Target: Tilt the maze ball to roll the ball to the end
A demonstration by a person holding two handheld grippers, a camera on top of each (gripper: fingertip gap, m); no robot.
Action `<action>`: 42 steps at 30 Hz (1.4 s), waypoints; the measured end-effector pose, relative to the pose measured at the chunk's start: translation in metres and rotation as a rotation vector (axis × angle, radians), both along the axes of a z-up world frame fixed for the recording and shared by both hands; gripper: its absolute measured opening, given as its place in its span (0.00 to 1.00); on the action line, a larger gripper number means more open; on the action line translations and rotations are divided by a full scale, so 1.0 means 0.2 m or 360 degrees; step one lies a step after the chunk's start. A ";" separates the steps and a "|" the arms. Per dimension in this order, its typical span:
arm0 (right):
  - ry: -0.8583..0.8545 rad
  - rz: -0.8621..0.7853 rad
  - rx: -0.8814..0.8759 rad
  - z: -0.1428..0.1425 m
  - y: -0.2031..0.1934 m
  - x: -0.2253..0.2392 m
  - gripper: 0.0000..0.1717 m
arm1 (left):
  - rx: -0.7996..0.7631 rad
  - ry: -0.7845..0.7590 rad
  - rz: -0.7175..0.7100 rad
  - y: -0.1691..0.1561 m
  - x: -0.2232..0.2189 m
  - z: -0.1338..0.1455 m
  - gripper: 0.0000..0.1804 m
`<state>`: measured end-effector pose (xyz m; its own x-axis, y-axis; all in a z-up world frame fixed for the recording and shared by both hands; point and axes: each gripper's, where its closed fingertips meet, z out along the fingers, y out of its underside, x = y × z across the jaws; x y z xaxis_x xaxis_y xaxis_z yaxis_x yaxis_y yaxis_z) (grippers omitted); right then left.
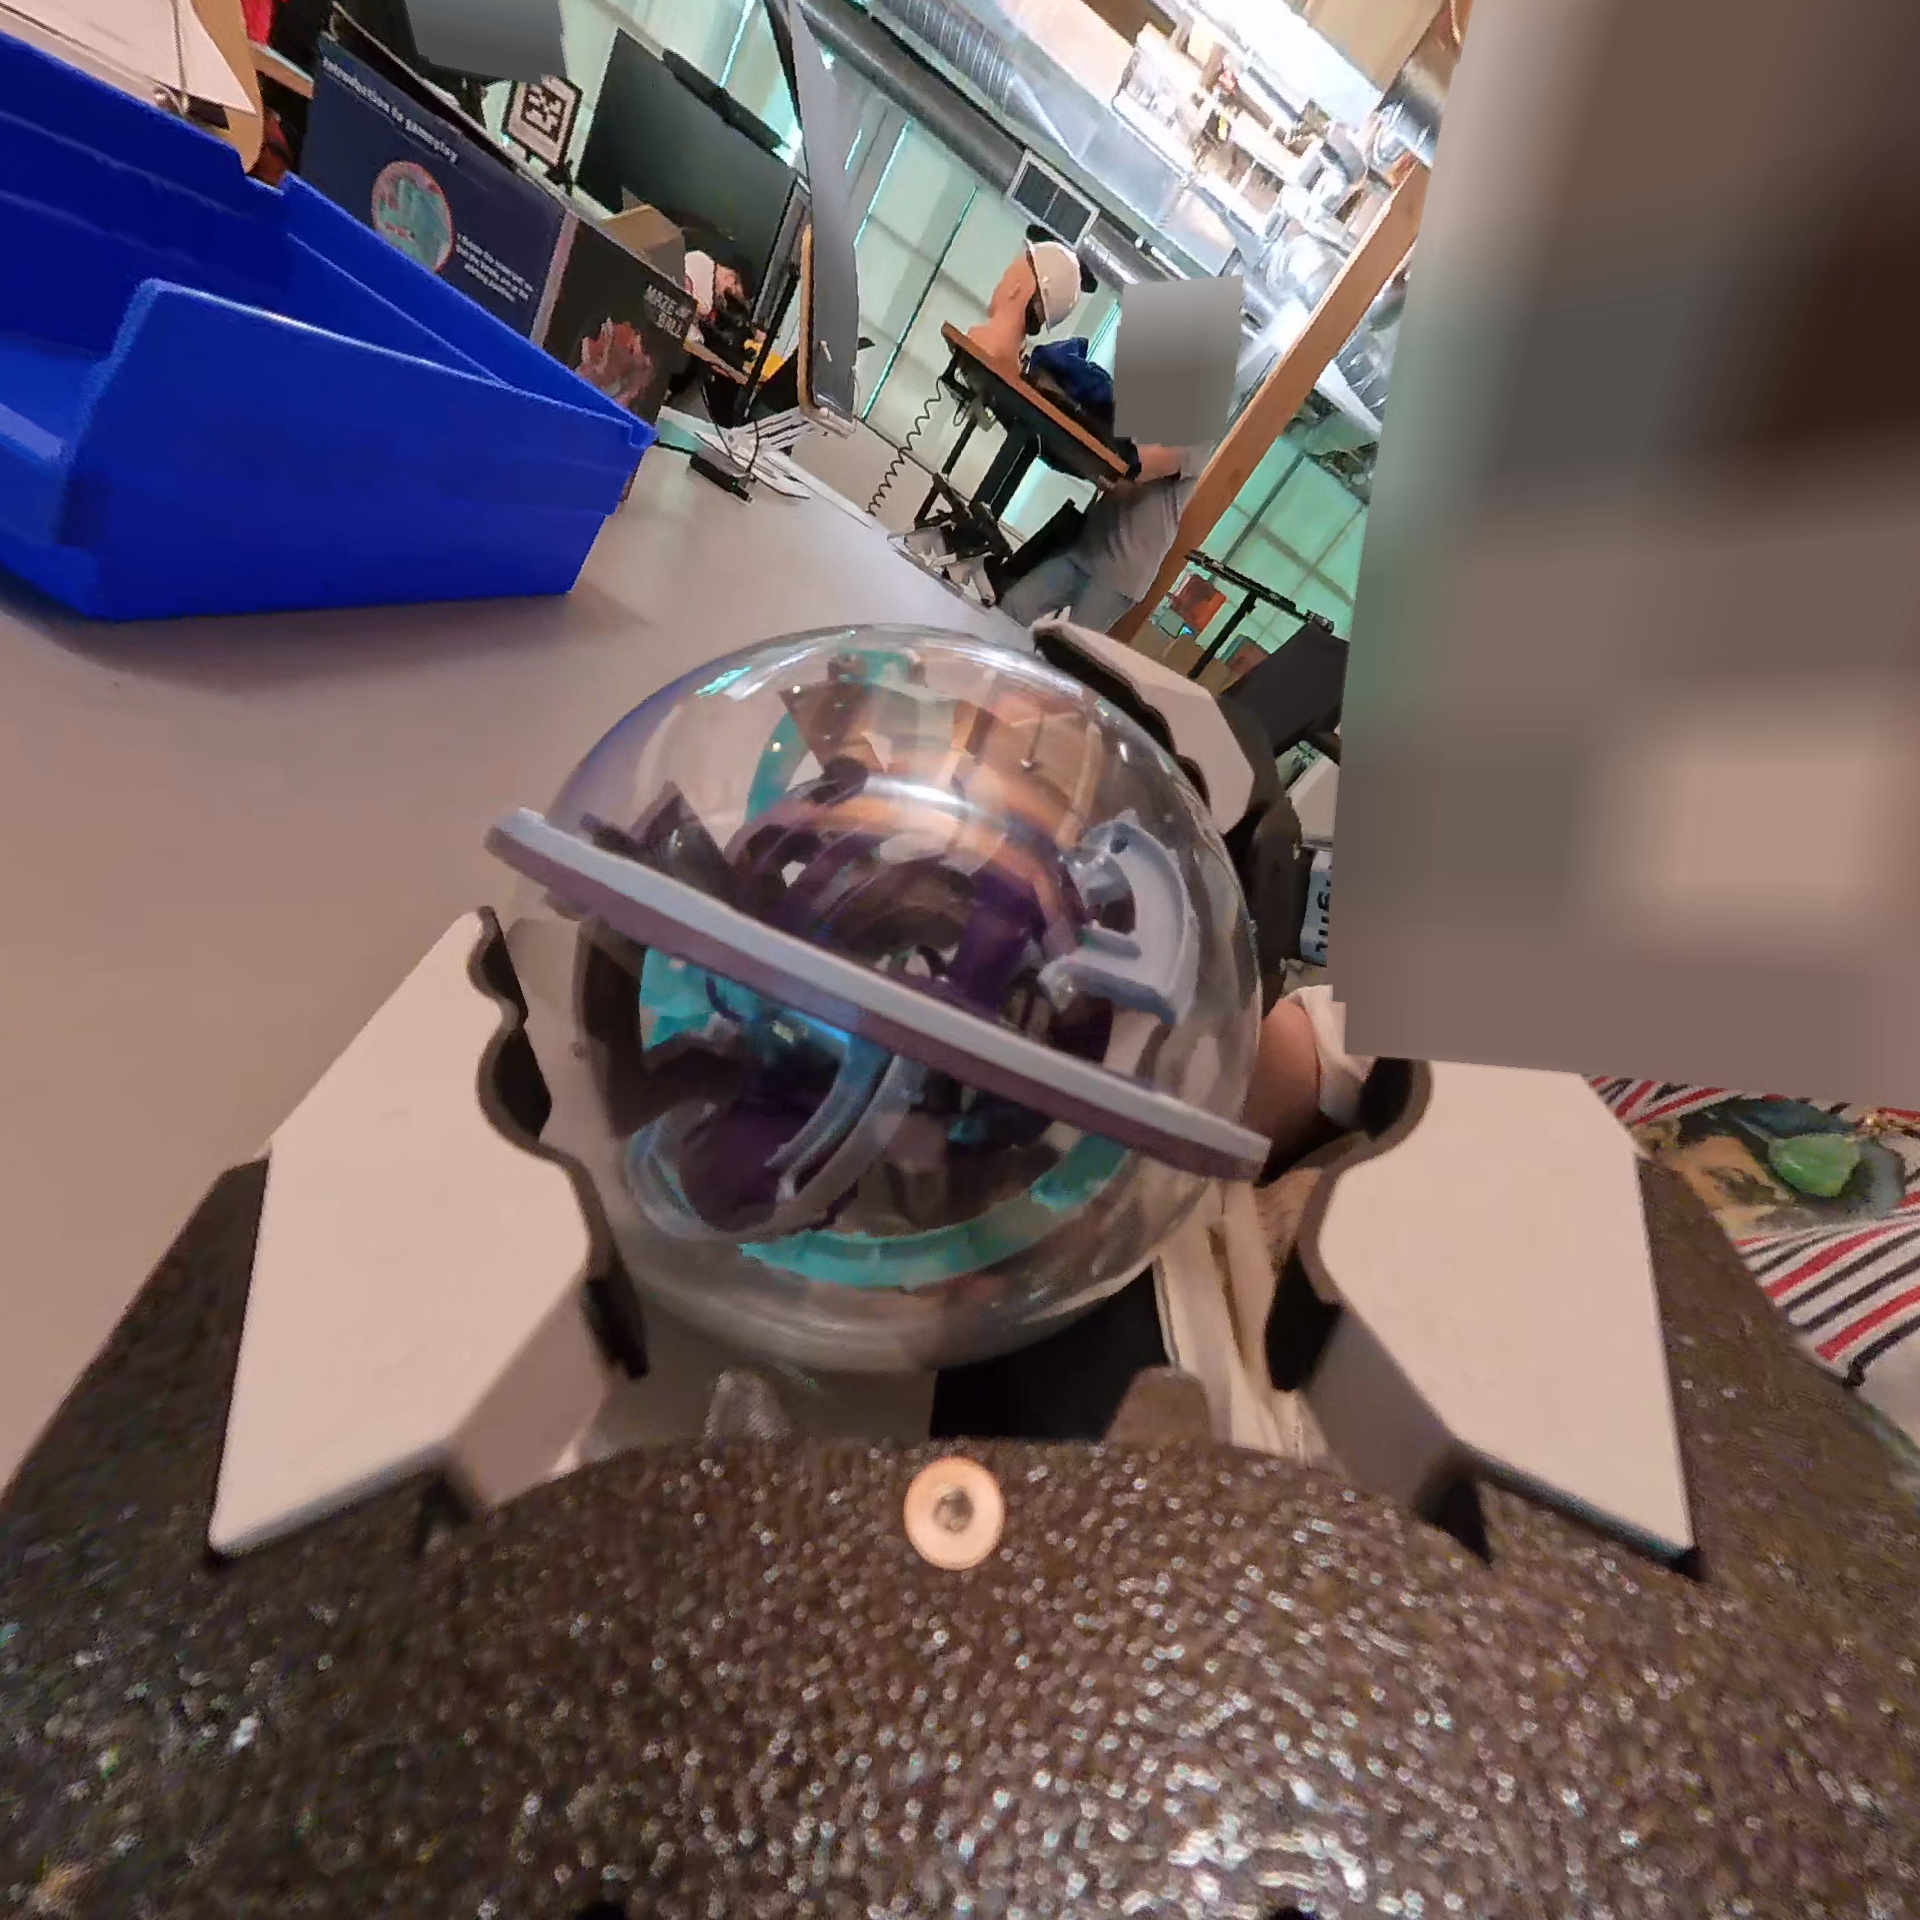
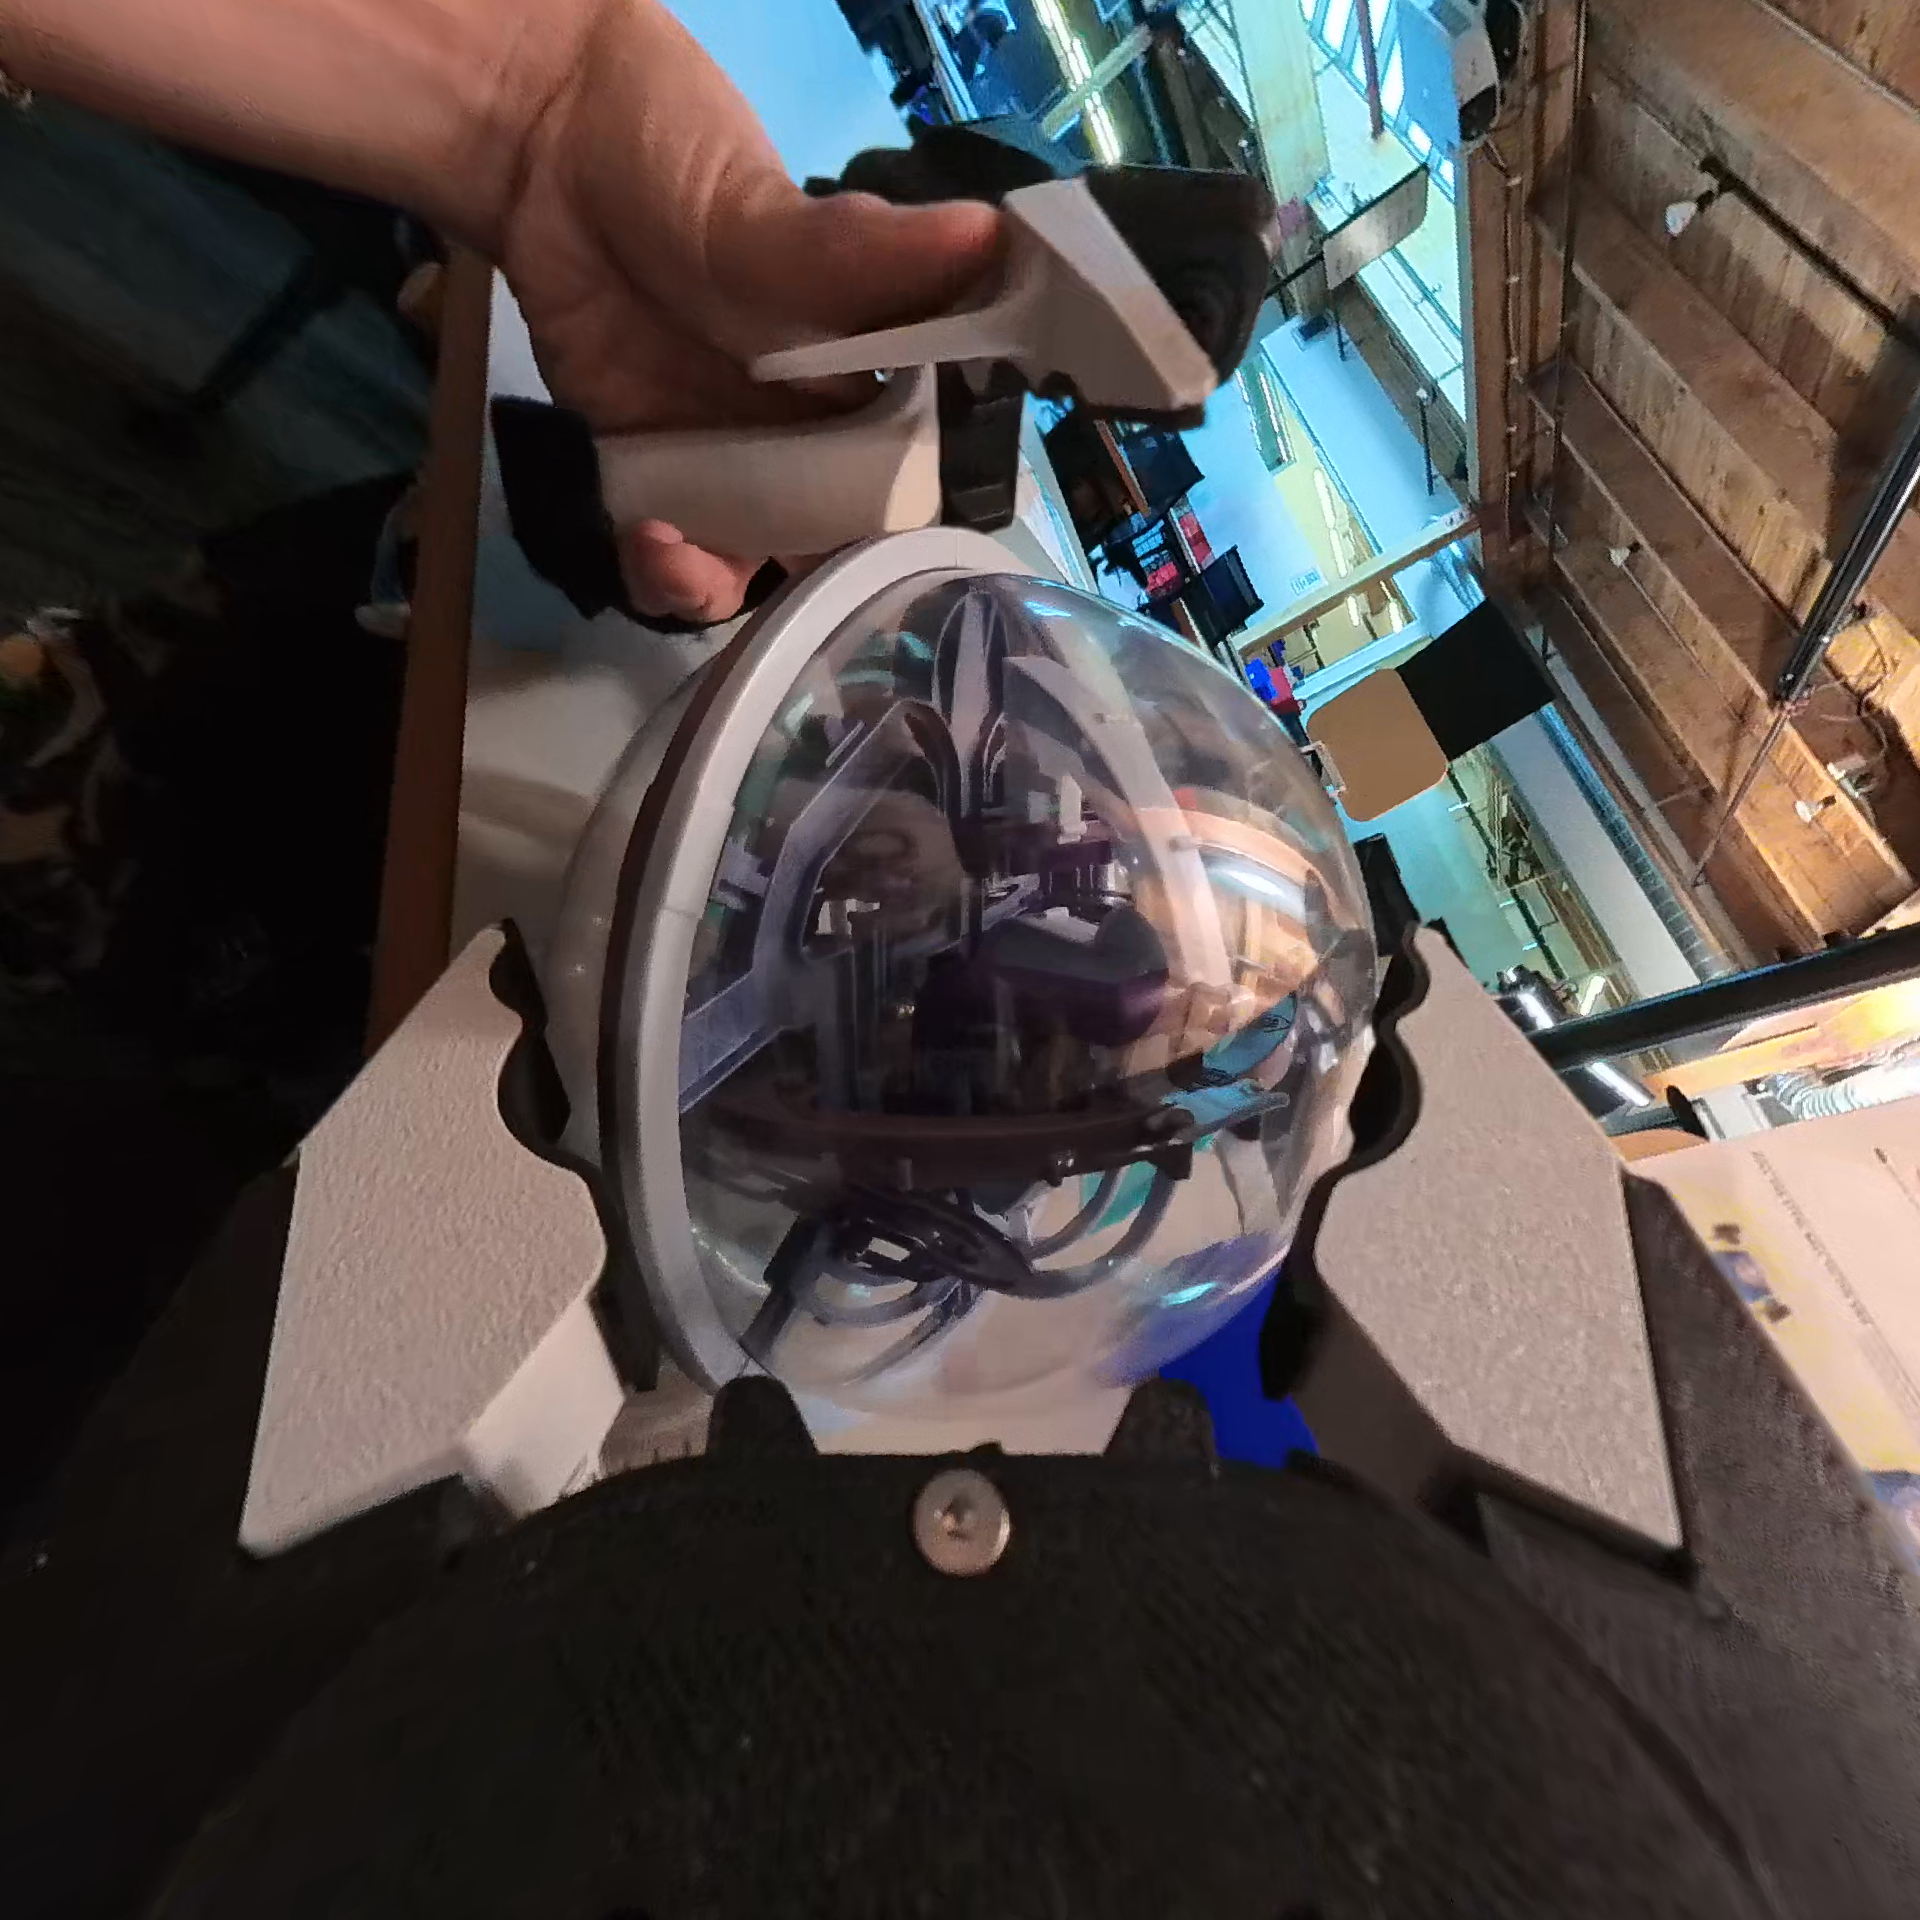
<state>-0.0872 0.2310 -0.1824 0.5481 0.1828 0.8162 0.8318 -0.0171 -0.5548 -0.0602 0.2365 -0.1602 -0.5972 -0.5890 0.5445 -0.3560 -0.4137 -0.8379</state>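
The maze ball (image 1: 883, 987) is a clear sphere with a grey ring around its middle and purple, teal and grey tracks inside. In the left wrist view it sits between my left gripper's (image 1: 945, 1008) fingers, above the grey table (image 1: 260, 779), with its ring tilted down to the right. My left pads press its sides. My right gripper (image 2: 956, 945) is shut on the same maze ball (image 2: 987, 987), which fills the space between its pads. One right finger (image 1: 1174, 717) shows behind the ball. A hand holds the left gripper's handle (image 2: 790, 488) beyond the ball. I cannot make out the small ball inside.
Stacked blue bins (image 1: 312, 416) stand on the table at the left, with a dark box (image 1: 457, 229) behind them. A monitor (image 1: 686, 156) and a person at a desk (image 1: 1132, 488) are farther back. A pale printed sheet (image 2: 1818, 1299) lies at the right.
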 end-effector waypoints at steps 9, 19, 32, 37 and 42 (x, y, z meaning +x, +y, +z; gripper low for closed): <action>0.0195 0.0027 -0.0081 -0.02 0.00 0.05 0.92 | 0.0218 0.0048 0.0083 0.02 0.02 -0.08 0.75; 0.0301 -0.0056 -0.0124 -0.04 -0.06 0.07 0.91 | 0.0429 -0.0070 0.0013 -0.03 -0.03 -0.10 0.75; 0.1292 -0.0034 -0.0233 0.00 -0.07 0.11 0.92 | 0.0389 -0.0025 0.0031 -0.02 -0.02 -0.11 0.75; 0.1210 0.0056 -0.0296 -0.01 -0.07 0.10 0.91 | 0.0417 0.0007 0.0033 -0.02 -0.02 -0.11 0.77; 0.0867 0.0100 -0.0399 -0.11 -0.08 0.11 0.91 | 0.0310 -0.0026 0.0100 0.00 0.01 -0.04 0.74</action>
